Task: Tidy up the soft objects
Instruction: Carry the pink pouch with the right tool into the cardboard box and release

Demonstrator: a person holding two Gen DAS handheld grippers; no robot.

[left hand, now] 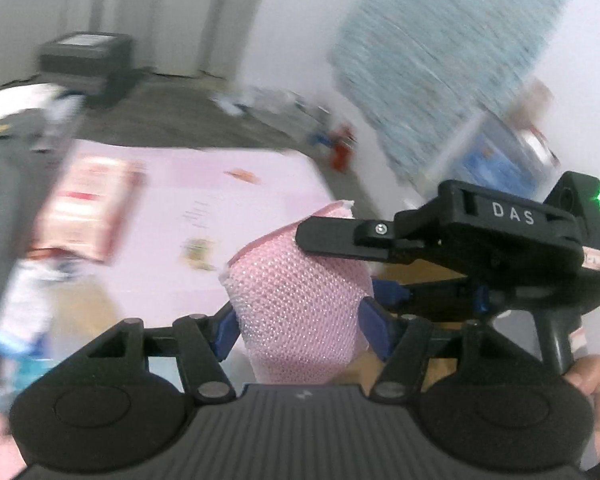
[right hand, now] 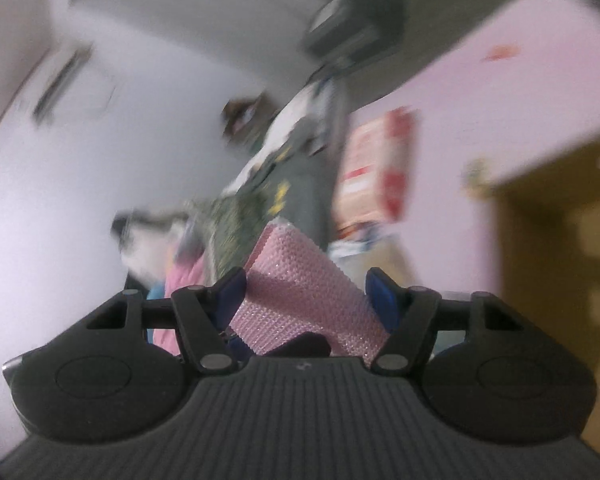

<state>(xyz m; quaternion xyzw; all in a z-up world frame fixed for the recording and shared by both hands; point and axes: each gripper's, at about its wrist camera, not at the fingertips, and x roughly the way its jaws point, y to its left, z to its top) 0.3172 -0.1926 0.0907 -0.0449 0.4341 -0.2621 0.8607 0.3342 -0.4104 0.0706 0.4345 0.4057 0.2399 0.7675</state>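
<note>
A pink mesh sponge (left hand: 300, 312) is pinched between the blue pads of my left gripper (left hand: 300, 330), which is shut on it. My right gripper (left hand: 360, 264) comes in from the right in the left wrist view. One black finger lies over the sponge's top edge and a blue pad sits at its right side. In the right wrist view the pink mesh sponge (right hand: 304, 300) stands tilted between the blue pads of the right gripper (right hand: 308, 292), pressed on both sides. Both views are blurred by motion.
A pink tabletop (left hand: 220, 184) lies beyond, with a red-and-white box (left hand: 88, 208) at its left. A dark garment with yellow print (right hand: 284, 184) lies past the sponge. A black box (left hand: 88, 60) stands on the floor, a pale blue mat (left hand: 440, 60) hangs at the wall, and a brown cardboard box (right hand: 560, 260) is on the right.
</note>
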